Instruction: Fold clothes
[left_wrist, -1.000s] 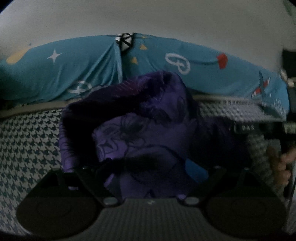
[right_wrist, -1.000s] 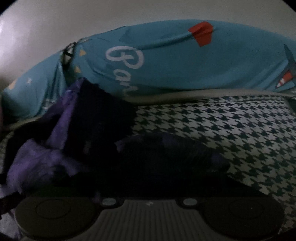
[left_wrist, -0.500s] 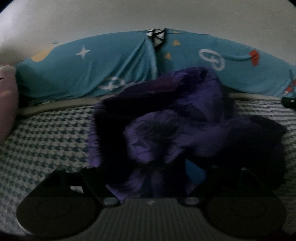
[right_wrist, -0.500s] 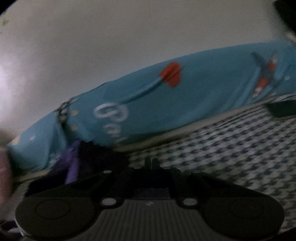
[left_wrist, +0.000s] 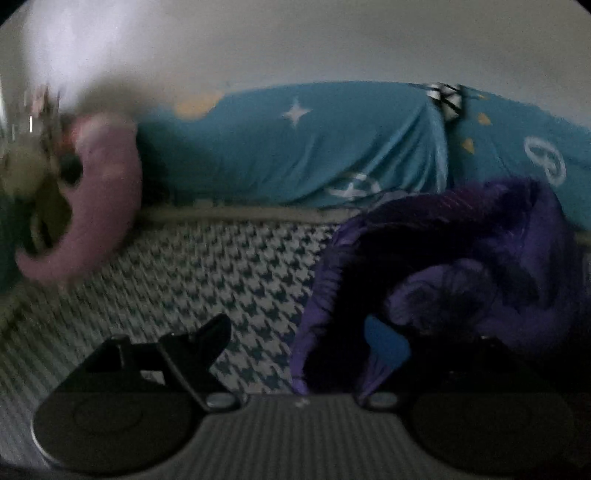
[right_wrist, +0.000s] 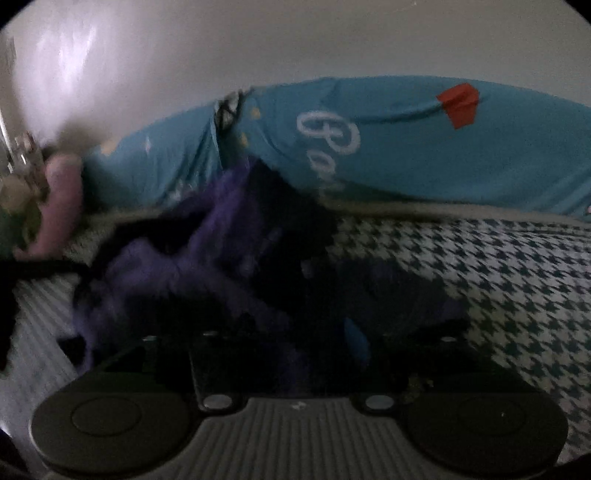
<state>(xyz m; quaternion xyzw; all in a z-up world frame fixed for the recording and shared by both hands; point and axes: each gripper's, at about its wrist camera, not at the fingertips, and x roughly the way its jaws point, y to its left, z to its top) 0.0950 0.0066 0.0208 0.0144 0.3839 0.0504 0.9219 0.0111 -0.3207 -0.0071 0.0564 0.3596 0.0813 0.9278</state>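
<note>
Where houndstooth bedspread (left_wrist: 221, 273) ends, teal pillow (left_wrist: 332, 147) meets white wall (left_wrist: 295, 40).

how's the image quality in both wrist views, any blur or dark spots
Left wrist view: dim; motion blur smears the pink object at left, and the purple garment sinks into shadow. Right wrist view: equally dim; the garment is blurred, glare on the wall upper left, while the houndstooth cover stays fairly sharp. Both show fisheye bending.
</note>
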